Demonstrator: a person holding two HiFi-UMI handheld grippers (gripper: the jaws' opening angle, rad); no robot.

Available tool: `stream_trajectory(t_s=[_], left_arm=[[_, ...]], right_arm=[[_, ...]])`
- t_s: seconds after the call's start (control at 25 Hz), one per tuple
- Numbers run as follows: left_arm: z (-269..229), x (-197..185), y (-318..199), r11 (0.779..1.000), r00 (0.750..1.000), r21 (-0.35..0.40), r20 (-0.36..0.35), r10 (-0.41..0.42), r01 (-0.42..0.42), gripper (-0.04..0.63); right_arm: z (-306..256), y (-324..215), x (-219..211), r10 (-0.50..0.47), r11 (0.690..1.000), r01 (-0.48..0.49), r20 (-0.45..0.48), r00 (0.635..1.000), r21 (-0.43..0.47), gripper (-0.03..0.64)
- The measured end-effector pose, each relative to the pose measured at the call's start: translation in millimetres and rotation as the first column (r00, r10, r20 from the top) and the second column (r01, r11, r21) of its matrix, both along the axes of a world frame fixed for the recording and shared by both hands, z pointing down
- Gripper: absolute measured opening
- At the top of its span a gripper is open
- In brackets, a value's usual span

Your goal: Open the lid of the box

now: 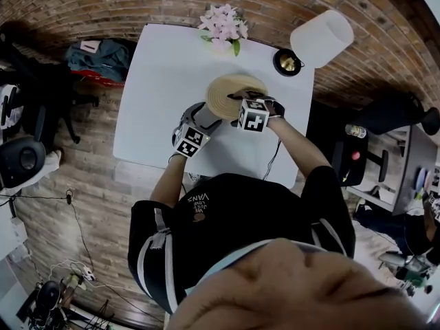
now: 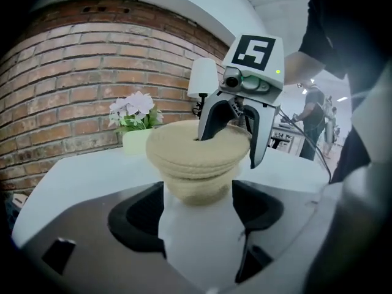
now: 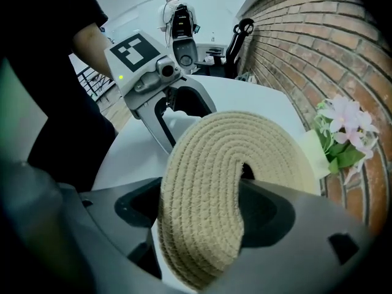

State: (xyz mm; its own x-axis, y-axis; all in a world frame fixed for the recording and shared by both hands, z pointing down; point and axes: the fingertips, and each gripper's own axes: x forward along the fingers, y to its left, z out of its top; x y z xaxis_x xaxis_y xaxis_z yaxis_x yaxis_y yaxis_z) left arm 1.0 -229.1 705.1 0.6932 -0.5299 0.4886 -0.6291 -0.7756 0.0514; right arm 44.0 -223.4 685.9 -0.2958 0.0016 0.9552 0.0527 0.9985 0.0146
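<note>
A round woven rope box (image 2: 199, 187) with a flat coiled lid (image 1: 230, 93) stands on the white table (image 1: 161, 81). My left gripper (image 1: 210, 117) is at the box's near left side, open, with its jaws either side of the box's base and clear of it (image 2: 197, 193). My right gripper (image 1: 244, 96) reaches over the lid from the right. Seen in the left gripper view, my right gripper (image 2: 228, 146) has one finger on the lid's middle and the other outside the rim. The lid (image 3: 233, 182) fills the space between its widely spread jaws; no squeeze shows.
A pot of pink flowers (image 1: 223, 25) stands at the table's far edge. A white lamp shade (image 1: 322, 36) and a small black round base (image 1: 287, 62) are at the far right corner. A brick wall runs behind, and chairs (image 1: 20, 158) stand to the left.
</note>
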Motion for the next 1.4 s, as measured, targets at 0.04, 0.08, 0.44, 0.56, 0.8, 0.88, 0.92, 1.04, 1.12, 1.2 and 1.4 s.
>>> stream_trajectory(t_s=[0.04, 0.08, 0.44, 0.56, 0.8, 0.88, 0.92, 1.04, 1.12, 1.2, 1.4], left_arm=[[1, 2, -3, 1.0, 1.0, -0.001, 0.001, 0.004, -0.004, 0.339], [1, 4, -5, 1.0, 1.0, -0.001, 0.002, 0.009, -0.009, 0.339], [6, 9, -15, 1.0, 0.999, 0.002, 0.04, 0.011, -0.011, 0.339], [7, 8, -17, 1.0, 0.999, 0.002, 0.045, -0.005, 0.005, 0.337], [11, 9, -19, 1.0, 0.999, -0.019, 0.038, -0.011, 0.011, 0.337], [12, 9, -18, 1.0, 0.999, -0.022, 0.038, -0.012, 0.013, 0.337], [13, 9, -17, 1.0, 0.999, -0.023, 0.038, -0.012, 0.013, 0.337], [13, 8, -18, 0.999, 0.999, -0.03, 0.036, -0.012, 0.013, 0.337], [14, 7, -18, 0.999, 0.999, -0.036, 0.038, -0.012, 0.013, 0.337], [15, 7, -18, 0.999, 0.999, -0.04, 0.042, -0.012, 0.014, 0.337], [17, 7, -16, 0.999, 0.998, -0.049, 0.054, -0.011, 0.014, 0.337]], right_arm=[[2, 0, -1, -0.003, 1.0, 0.003, -0.001, 1.0, -0.005, 0.344], [4, 0, -1, -0.008, 1.0, 0.007, -0.005, 1.0, -0.01, 0.345], [6, -2, -6, -0.012, 0.999, 0.011, -0.024, 1.0, -0.048, 0.347], [5, -3, -4, -0.012, 0.999, 0.011, -0.013, 1.0, -0.037, 0.348], [4, -3, 1, -0.004, 1.0, 0.004, -0.01, 1.0, -0.017, 0.348], [-2, -2, -1, 0.007, 1.0, -0.006, 0.013, 1.0, -0.024, 0.347], [-5, -2, -2, 0.016, 0.999, -0.015, 0.029, 0.999, -0.029, 0.347], [-15, -4, -6, 0.064, 0.997, -0.06, 0.091, 0.994, -0.04, 0.347], [-21, -7, -9, 0.095, 0.995, -0.091, 0.134, 0.986, -0.039, 0.347], [-26, -9, -10, 0.115, 0.993, -0.112, 0.168, 0.979, -0.029, 0.347], [-37, -12, -9, 0.146, 0.989, -0.148, 0.211, 0.967, -0.003, 0.347]])
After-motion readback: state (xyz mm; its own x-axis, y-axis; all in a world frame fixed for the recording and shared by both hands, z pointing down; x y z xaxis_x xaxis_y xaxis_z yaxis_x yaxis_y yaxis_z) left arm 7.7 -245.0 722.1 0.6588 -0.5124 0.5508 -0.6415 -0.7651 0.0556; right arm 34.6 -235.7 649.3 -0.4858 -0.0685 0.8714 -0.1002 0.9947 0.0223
